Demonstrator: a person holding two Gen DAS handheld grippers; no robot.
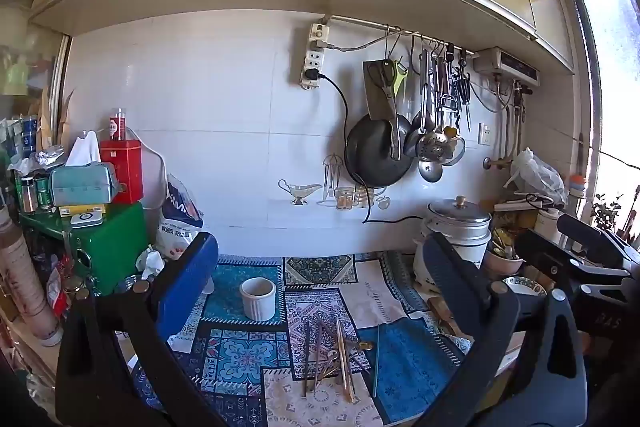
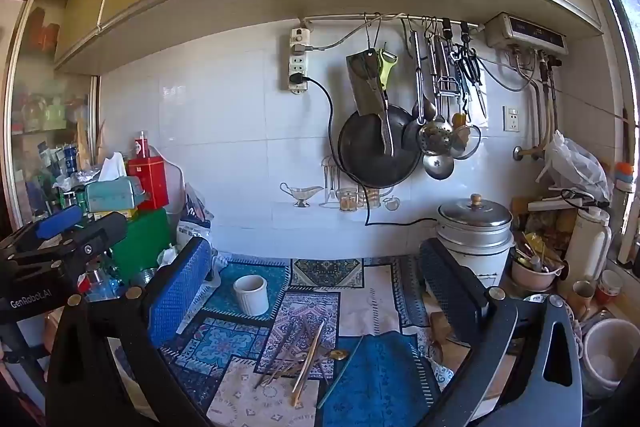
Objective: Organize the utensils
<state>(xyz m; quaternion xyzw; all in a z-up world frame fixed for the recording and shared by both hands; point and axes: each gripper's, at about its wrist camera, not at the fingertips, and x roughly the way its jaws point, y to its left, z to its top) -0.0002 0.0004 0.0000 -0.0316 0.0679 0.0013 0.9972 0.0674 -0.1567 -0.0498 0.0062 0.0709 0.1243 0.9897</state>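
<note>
A heap of chopsticks and small utensils [image 1: 334, 359] lies on the patterned mat [image 1: 240, 351]; it also shows in the right wrist view [image 2: 304, 359]. A teal chopstick [image 1: 376, 361] lies just to their right, also in the right wrist view [image 2: 340, 373]. A white ribbed ceramic holder [image 1: 258, 297] stands upright and empty behind them, also in the right wrist view [image 2: 251, 294]. My left gripper [image 1: 320, 267] is open and empty above the mat. My right gripper [image 2: 316, 267] is open and empty too, and shows at the right of the left wrist view [image 1: 588, 251].
A rice cooker [image 2: 474, 239] stands at the back right with bowls and cups [image 2: 534, 269] beside it. A green box [image 1: 108, 243], red tin and tissue box crowd the left. A pan and ladles [image 1: 380, 151] hang on the tiled wall.
</note>
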